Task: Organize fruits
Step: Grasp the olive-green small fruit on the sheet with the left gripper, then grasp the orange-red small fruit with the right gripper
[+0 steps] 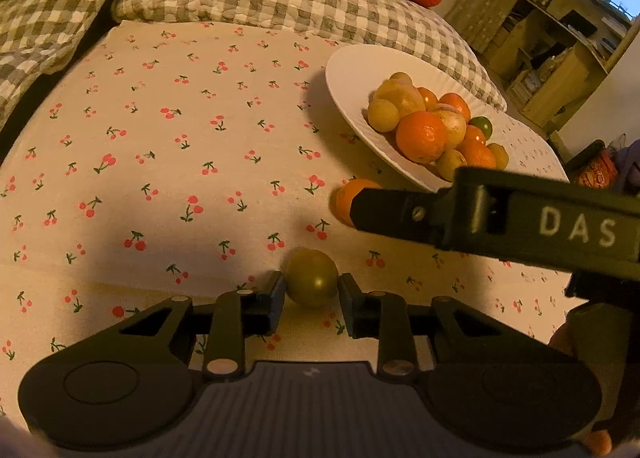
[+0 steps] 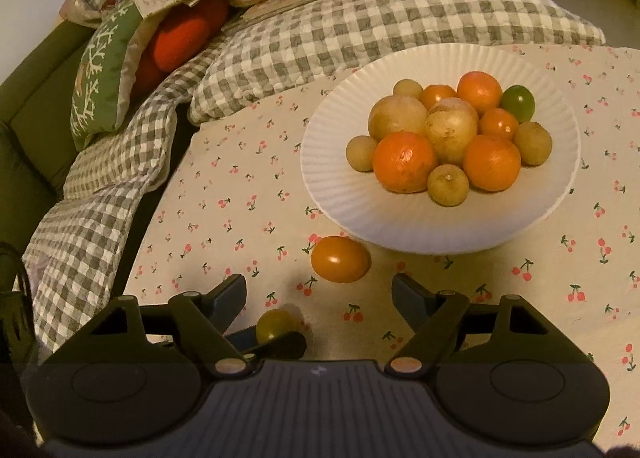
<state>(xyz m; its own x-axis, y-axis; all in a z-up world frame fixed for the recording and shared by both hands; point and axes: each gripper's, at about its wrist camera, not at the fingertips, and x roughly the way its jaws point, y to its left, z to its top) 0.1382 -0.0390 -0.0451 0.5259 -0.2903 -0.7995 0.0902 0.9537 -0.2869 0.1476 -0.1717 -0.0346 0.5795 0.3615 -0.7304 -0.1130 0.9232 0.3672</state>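
Here, two loose fruits left on the cherry-print cloth, near side of the white plate. Left gripper low over the cloth, pads either side of a green fruit, touching or nearly so; firm pinch or mere bracketing, cannot tell. Same green fruit visible from the right wrist view, low in frame beneath the spread right gripper, jaws wide apart, holding nothing. Just ahead of those open jaws, an orange fruit lying on the cloth close to the plate's near rim, apparently not touching it. On the plate, a heap of oranges, yellowish fruits and one green one, piled toward the middle.

Probably the pick-up step for both loose fruits, task mostly done.

Risks from here:
- Green fruit round and smooth: off-centre squeeze likely to squirt it forward or sideways across the cloth.
- Soft bedding under the cloth: downward press likely to dent the surface and set fruit rolling, perhaps tilting the plate.
- Both grippers crowded together, right one crossing over the left: collision possible during lift.
- Orange fruit close to the rim: clumsy closing could nudge the plate or push the fruit under its edge.
- Heap already tall: careless drop on top could send fruits rolling off.
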